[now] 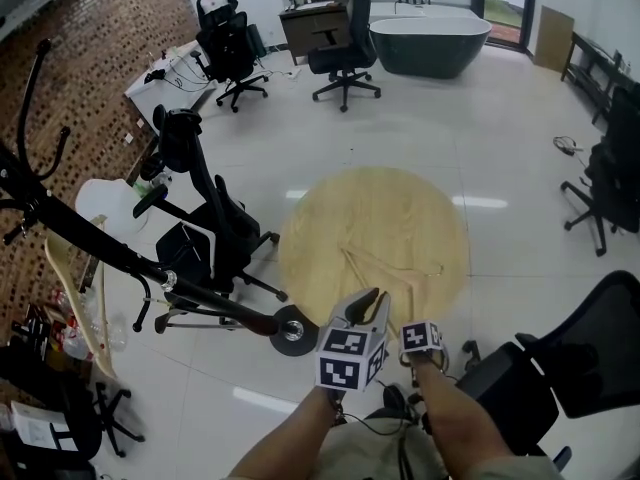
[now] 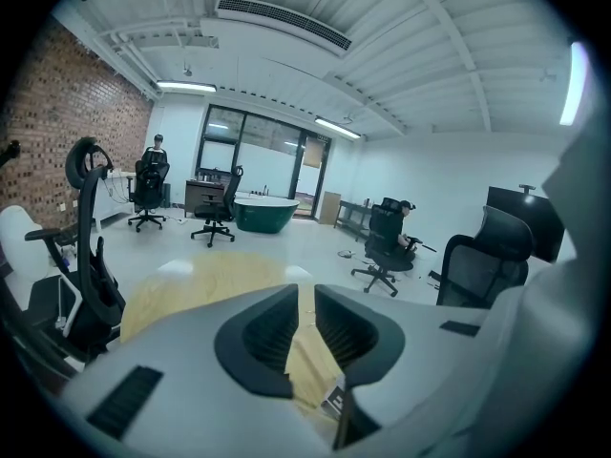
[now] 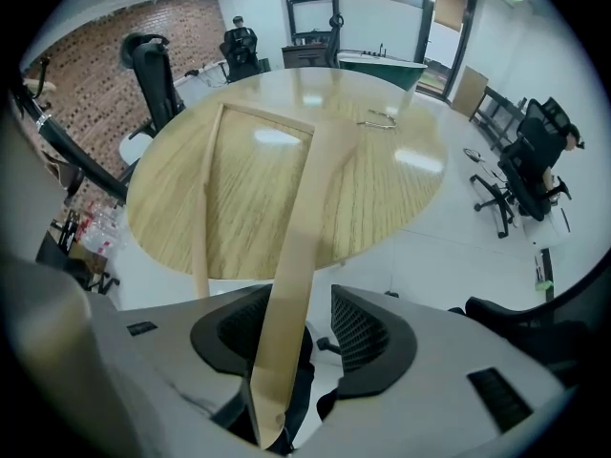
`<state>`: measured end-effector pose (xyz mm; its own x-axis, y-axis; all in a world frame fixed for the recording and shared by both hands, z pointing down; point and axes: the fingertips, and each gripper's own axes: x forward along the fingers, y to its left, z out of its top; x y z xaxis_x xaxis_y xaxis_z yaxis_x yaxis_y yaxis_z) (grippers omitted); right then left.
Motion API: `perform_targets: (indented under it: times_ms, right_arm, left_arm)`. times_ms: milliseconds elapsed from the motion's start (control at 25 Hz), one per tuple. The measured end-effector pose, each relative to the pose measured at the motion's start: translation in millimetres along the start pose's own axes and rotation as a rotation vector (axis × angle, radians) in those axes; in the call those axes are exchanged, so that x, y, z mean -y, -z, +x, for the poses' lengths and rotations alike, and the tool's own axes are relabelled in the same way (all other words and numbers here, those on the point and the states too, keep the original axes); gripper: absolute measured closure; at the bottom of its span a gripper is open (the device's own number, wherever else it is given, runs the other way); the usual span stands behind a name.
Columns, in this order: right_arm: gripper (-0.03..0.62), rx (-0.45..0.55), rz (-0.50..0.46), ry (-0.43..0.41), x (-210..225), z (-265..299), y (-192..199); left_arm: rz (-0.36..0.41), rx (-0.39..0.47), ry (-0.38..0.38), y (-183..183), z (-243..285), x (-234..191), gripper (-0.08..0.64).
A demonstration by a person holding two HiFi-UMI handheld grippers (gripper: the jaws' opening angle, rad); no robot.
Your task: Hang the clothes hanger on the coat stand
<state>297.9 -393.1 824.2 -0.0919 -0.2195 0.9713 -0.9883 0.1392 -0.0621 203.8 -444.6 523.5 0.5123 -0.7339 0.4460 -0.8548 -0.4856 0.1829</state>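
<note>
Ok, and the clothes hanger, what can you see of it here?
The clothes hanger is pale wood, a flat triangular frame with a small metal hook at its far corner. It lies flat on the round wooden table. One broad arm's end sticks out past the near edge and passes between the jaws of the right claw. Whether they clamp it is unclear.
</note>
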Motion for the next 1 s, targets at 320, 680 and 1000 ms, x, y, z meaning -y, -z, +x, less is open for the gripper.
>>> perform_targets:
  times_ms: [320, 680, 1000]
  right_arm:
    - [0.543, -0.023, 0.039, -0.007, -9, 6, -2]
    - [0.568, -0.016, 0.086, 0.027, 13, -16, 22]
    - [0.571, 0.112, 0.069, 0.092, 23, -68, 26]
  left_arm:
    - [0.000, 0.000, 0.000, -2, 4, -10, 0.492]
    - [-0.007, 0.015, 0.038, -5, 1, 0, 0.492]
    - [0.011, 0.034, 0.088, -6, -21, 17, 0.492]
